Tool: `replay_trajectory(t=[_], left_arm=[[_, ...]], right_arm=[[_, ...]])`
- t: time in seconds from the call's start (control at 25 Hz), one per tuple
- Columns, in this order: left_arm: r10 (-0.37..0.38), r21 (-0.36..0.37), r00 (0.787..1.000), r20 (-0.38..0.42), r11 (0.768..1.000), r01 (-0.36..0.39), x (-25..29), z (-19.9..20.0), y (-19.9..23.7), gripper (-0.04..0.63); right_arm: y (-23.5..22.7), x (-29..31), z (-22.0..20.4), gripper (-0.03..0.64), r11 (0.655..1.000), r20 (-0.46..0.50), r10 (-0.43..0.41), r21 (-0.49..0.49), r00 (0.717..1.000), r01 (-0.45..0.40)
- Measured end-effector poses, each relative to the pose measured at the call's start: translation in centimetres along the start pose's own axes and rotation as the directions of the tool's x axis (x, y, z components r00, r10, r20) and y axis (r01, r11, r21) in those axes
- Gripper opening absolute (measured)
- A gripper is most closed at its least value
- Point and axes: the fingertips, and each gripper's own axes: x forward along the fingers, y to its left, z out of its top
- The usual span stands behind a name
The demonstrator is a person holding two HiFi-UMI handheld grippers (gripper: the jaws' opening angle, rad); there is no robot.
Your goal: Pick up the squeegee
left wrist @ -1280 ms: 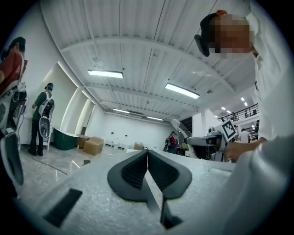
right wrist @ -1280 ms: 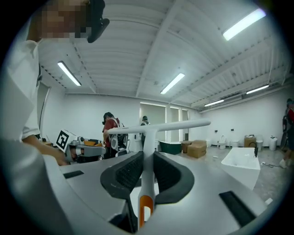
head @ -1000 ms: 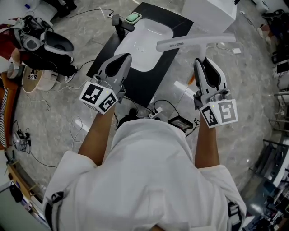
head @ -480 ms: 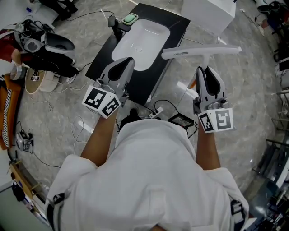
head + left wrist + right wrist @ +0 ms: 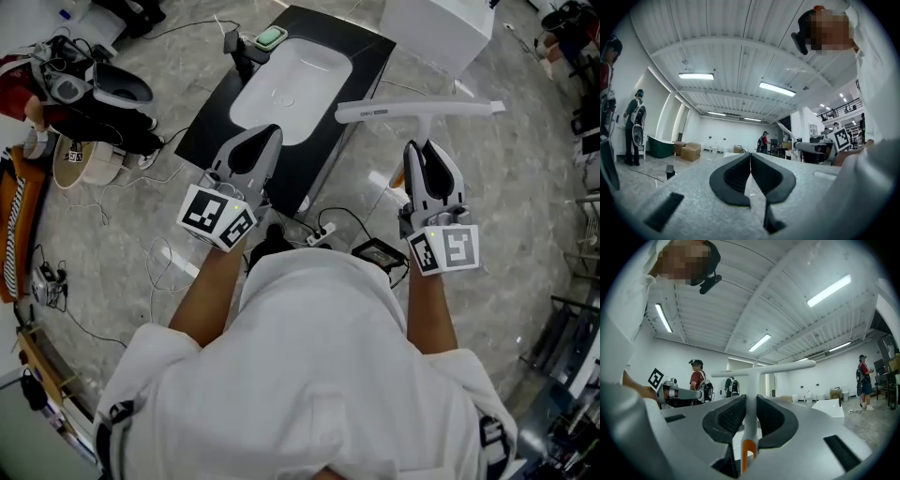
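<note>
The squeegee (image 5: 419, 110) is white and T-shaped, its long blade bar lying crosswise above the grey floor. Its handle runs back between the pads of my right gripper (image 5: 427, 148), which is shut on it. In the right gripper view the handle (image 5: 751, 401) stands upright between the dark pads of the right gripper (image 5: 751, 398), the blade bar (image 5: 764, 369) spreads above, and an orange end (image 5: 748, 453) shows below. My left gripper (image 5: 255, 141) hovers over the black mat, shut and empty. In the left gripper view the left gripper (image 5: 750, 157) has its pads touching.
A white basin (image 5: 291, 80) lies on a black mat (image 5: 328, 150) ahead, with a white box (image 5: 436, 28) behind it. A power strip and cables (image 5: 323, 234) trail near my feet. Bags and gear (image 5: 94, 103) sit at the left. Several people stand around the hall.
Both grippers have drifted a little lower in the head view. The squeegee has come along in the right gripper, shifting slightly right. Both jaws keep the same state.
</note>
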Motion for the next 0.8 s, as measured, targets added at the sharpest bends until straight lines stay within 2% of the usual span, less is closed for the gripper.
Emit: replay_trajectory(t=[0.36,0.8], left_arm=[[-0.020,-0.020,1.000,-0.012,1.000,0.020,0.9,-0.4,-0.9,0.015],[0.015,-0.014,1.000,-0.020,1.000,-0.015,0.2,-0.6,0.4,0.015]], right_arm=[[-0.8,-0.1,-0.1,0.075,1.000,-0.004,0.001,-0.005,1.000,-0.001],[-0.4,1.5,-0.7,0.075,1.000,-0.019,0.013,-0.007,1.000,-0.013]])
